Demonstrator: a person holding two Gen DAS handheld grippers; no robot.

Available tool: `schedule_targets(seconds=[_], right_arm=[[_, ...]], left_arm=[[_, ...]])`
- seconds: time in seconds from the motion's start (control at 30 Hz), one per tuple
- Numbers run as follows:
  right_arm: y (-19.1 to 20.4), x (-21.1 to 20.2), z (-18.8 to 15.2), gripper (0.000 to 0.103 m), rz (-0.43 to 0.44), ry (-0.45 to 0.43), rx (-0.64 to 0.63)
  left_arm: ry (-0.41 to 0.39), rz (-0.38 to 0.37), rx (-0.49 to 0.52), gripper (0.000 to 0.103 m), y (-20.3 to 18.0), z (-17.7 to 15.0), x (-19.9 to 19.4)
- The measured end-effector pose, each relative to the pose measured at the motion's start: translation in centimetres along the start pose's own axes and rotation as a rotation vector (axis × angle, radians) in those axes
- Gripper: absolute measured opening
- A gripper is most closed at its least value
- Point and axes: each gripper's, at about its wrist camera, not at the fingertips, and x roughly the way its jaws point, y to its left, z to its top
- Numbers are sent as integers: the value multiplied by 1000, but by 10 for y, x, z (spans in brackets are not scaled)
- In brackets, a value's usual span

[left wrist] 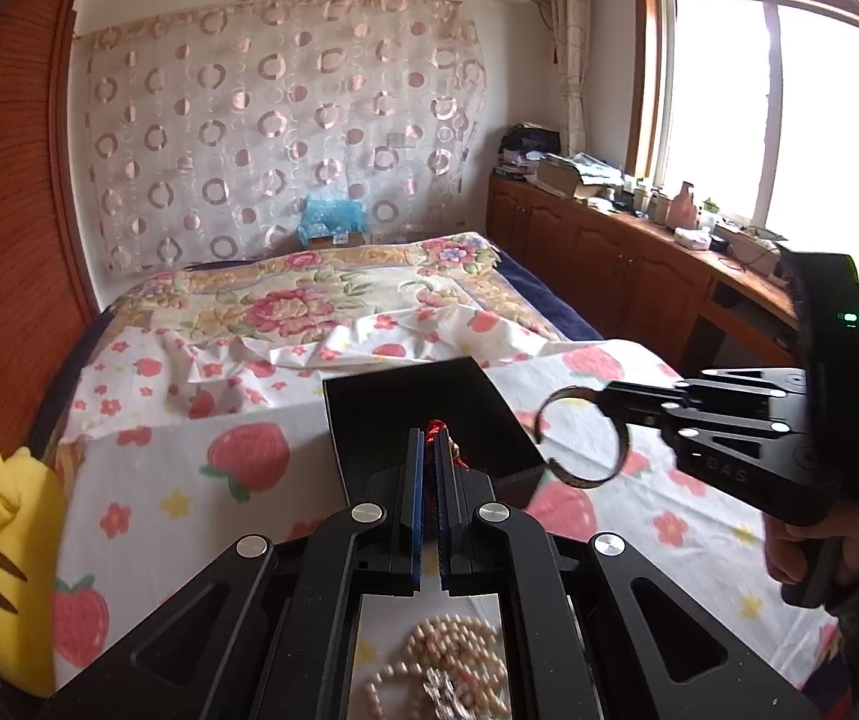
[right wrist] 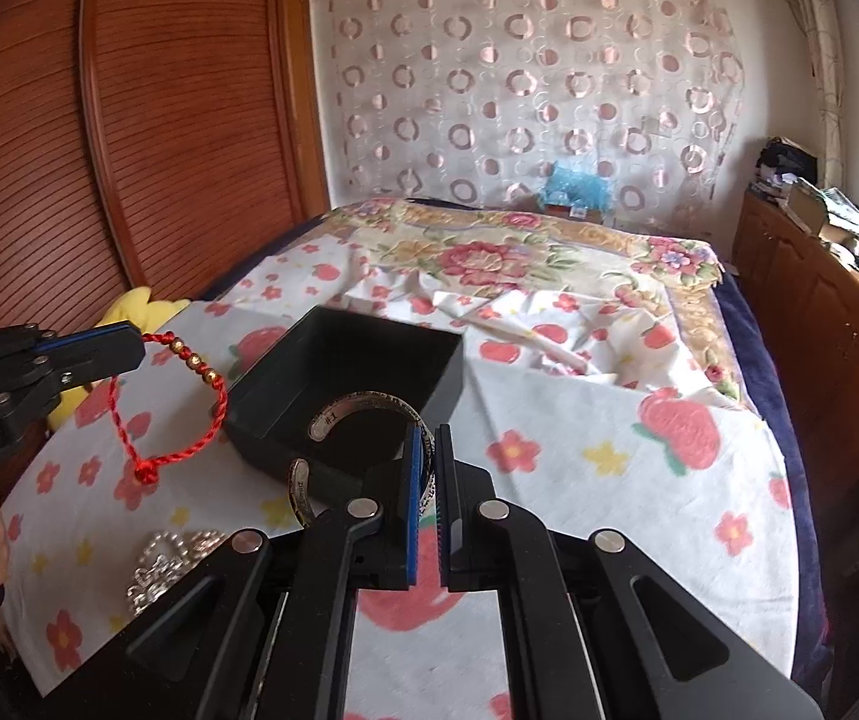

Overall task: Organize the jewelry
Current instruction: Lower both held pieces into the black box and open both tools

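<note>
My left gripper (left wrist: 428, 441) is shut on a red cord bracelet (right wrist: 180, 399) with gold beads, which hangs in a loop left of the black open box (right wrist: 363, 354). In the left wrist view only a red bit of the red cord bracelet (left wrist: 434, 425) shows between the pads. My right gripper (right wrist: 427, 441) is shut on a silver cuff bangle (right wrist: 369, 408), held above the box's near edge. From the left wrist view the silver cuff bangle (left wrist: 585, 435) hangs right of the black open box (left wrist: 429, 408) from my right gripper (left wrist: 600, 399). A beaded necklace (left wrist: 435, 654) lies under my left gripper.
The box stands on a strawberry-print sheet (right wrist: 579, 456) over a bed. A silver chain piece (right wrist: 165, 564) lies on the sheet at lower left. A yellow plush toy (left wrist: 3, 558) sits at the bed's left edge by a wooden wardrobe (right wrist: 147, 120). Wooden cabinets (left wrist: 609, 252) run along the right.
</note>
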Motion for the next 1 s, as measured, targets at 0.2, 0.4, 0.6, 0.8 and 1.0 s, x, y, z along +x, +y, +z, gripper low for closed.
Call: schedule_targets(seconds=[0.2, 0.4, 0.6, 0.8, 1.0], right_arm=[[-13, 6, 11, 5, -28, -5, 12], [-17, 11, 21, 5, -33, -10, 12], [-7, 20, 24, 5, -21, -11, 0], [9, 41, 24, 5, -12, 8, -30], [27, 64, 25, 5, -5, 33, -50]], left_arm=[[10, 17, 8, 2, 5, 16, 26], [31, 42, 5, 2, 10, 22, 53], [76, 56, -12, 11, 16, 12, 72], [81, 68, -27, 13, 24, -3, 59], [88, 79, -36, 17, 36, -27, 38]])
